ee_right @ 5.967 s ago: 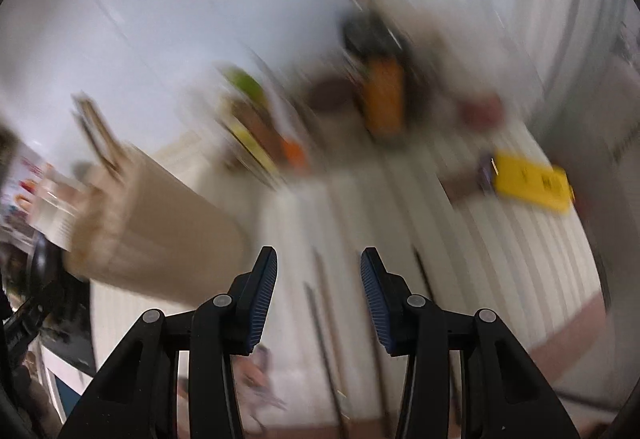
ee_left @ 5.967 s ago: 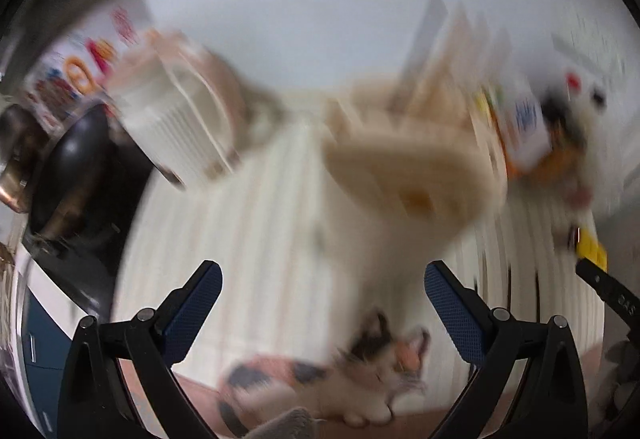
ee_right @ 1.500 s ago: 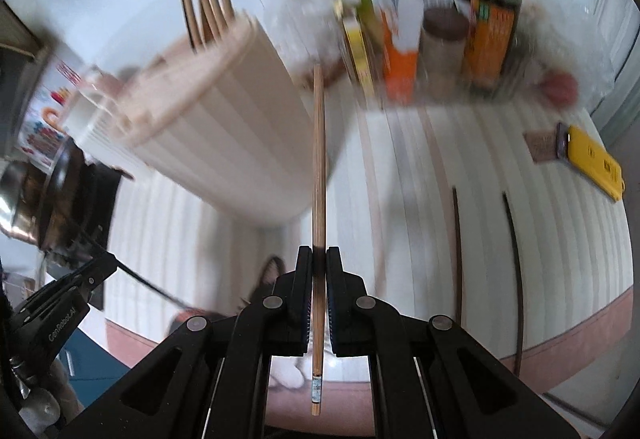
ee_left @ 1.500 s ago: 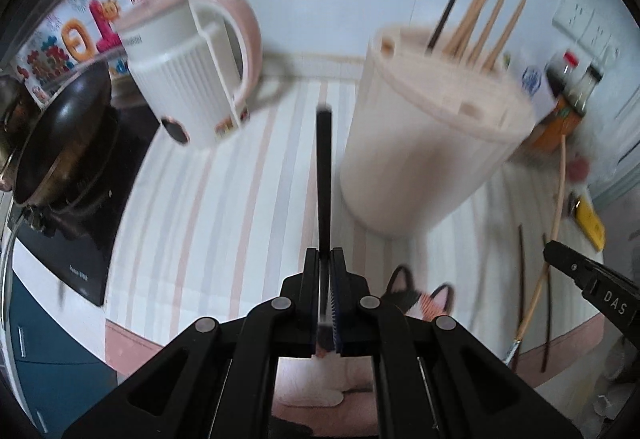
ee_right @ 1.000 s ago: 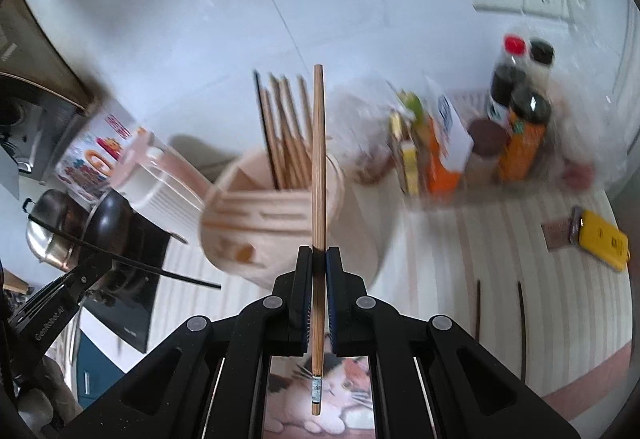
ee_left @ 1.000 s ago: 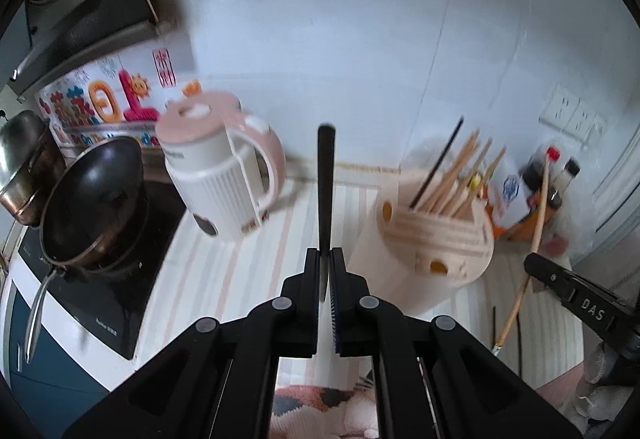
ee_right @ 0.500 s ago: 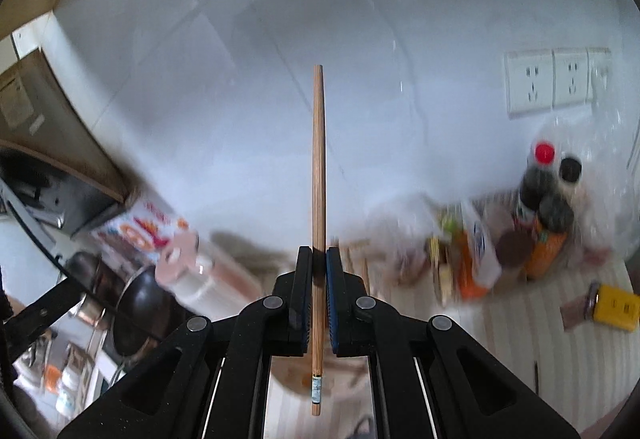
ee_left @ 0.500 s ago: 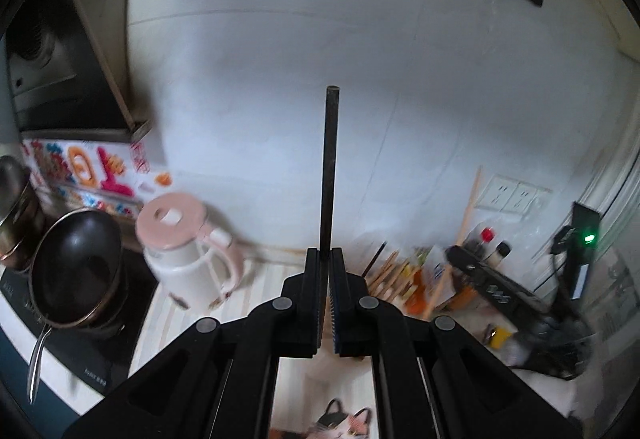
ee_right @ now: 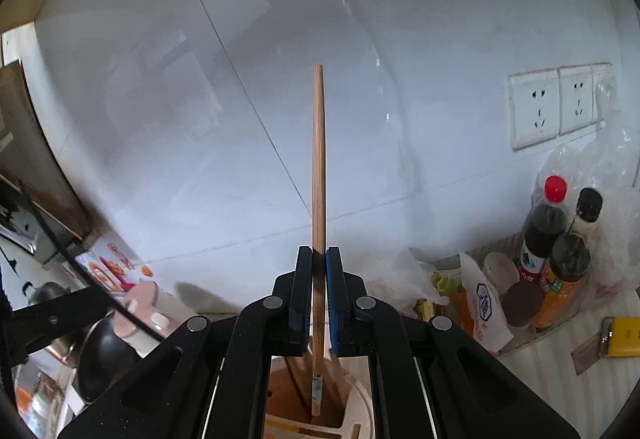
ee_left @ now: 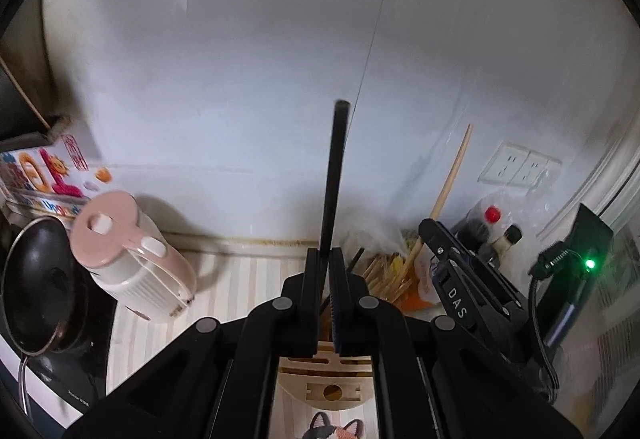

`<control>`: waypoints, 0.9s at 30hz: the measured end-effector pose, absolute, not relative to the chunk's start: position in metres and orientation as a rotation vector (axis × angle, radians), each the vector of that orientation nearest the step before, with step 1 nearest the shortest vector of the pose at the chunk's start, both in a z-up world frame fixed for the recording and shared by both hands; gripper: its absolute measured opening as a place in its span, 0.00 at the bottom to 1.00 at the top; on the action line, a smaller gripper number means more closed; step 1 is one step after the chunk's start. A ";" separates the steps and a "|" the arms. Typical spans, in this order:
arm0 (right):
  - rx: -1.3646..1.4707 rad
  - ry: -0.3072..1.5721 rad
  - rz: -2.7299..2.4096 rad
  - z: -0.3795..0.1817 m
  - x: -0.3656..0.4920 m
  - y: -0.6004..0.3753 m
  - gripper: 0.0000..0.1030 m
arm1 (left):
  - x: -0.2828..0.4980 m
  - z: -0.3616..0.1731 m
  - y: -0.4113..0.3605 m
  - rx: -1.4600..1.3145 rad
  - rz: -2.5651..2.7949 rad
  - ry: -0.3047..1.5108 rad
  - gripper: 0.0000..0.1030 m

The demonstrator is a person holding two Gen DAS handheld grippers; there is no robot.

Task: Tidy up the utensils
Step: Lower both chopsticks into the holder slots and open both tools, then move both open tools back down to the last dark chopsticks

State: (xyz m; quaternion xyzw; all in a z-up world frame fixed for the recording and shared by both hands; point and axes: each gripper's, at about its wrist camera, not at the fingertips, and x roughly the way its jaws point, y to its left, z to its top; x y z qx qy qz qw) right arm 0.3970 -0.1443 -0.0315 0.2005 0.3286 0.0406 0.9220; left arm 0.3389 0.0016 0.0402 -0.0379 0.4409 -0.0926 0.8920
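Wooden and pale, the long bamboo chopstick [ee_right: 318, 175] stands nearly upright in the right tool [ee_right: 319, 295], whose jaws are clamped on its lower shaft; its bottom tip hangs at 6 o'clock, directly over an open slot of the cream round plastic utensil holder [ee_right: 352, 411], apparently just inside the rim, though contact with the slot wall cannot be told. Its long axis runs 12 to 6, in line with the slot, so I judge a straight lowering and release is what the move calls for. Brown chopsticks already stand in that compartment, just left of the tip, and could catch it. The left tool [ee_left: 325, 295] is likewise closed, on a thin black chopstick [ee_left: 336, 175], also upright, with the same holder below at 6 o'clock; the right one seems nearer to its slot. In the left view the right tool lies at 3 o'clock, near enough to crowd a shared approach. A pink-lidded white kettle [ee_left: 132, 259] sits at 9 o'clock, sauce bottles [ee_right: 556, 251] at 3 o'clock on the striped desk [ee_left: 240, 283], both clear of the path.
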 end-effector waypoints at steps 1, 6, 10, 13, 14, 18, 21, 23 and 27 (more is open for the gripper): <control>0.403 0.675 0.077 -0.035 0.396 -0.144 0.07 | 0.341 0.035 0.000 -0.070 -0.193 0.930 0.03; 0.372 0.740 0.106 -0.047 0.396 -0.146 0.14 | 0.338 0.029 0.000 -0.091 -0.184 0.988 0.08; 0.383 0.743 0.098 -0.036 0.382 -0.156 0.40 | 0.322 0.042 0.006 -0.091 -0.144 0.938 0.65; 0.401 0.756 0.073 -0.026 0.368 -0.169 0.43 | 0.308 0.047 0.017 -0.097 -0.102 0.897 0.88; 0.411 0.762 0.059 -0.023 0.362 -0.175 0.43 | 0.303 0.046 0.020 -0.092 -0.085 0.892 0.89; 0.458 0.789 0.007 -0.022 0.333 -0.199 0.54 | 0.288 0.031 0.031 -0.067 -0.017 0.906 1.00; 0.488 0.831 -0.042 -0.032 0.311 -0.217 0.59 | 0.276 0.013 0.035 -0.066 0.013 0.939 1.00; 0.490 0.856 -0.085 -0.042 0.297 -0.228 0.65 | 0.267 -0.005 0.035 -0.051 0.028 0.974 1.00; 0.488 0.937 -0.161 -0.082 0.264 -0.250 0.75 | 0.245 -0.043 0.019 0.002 0.031 1.047 1.00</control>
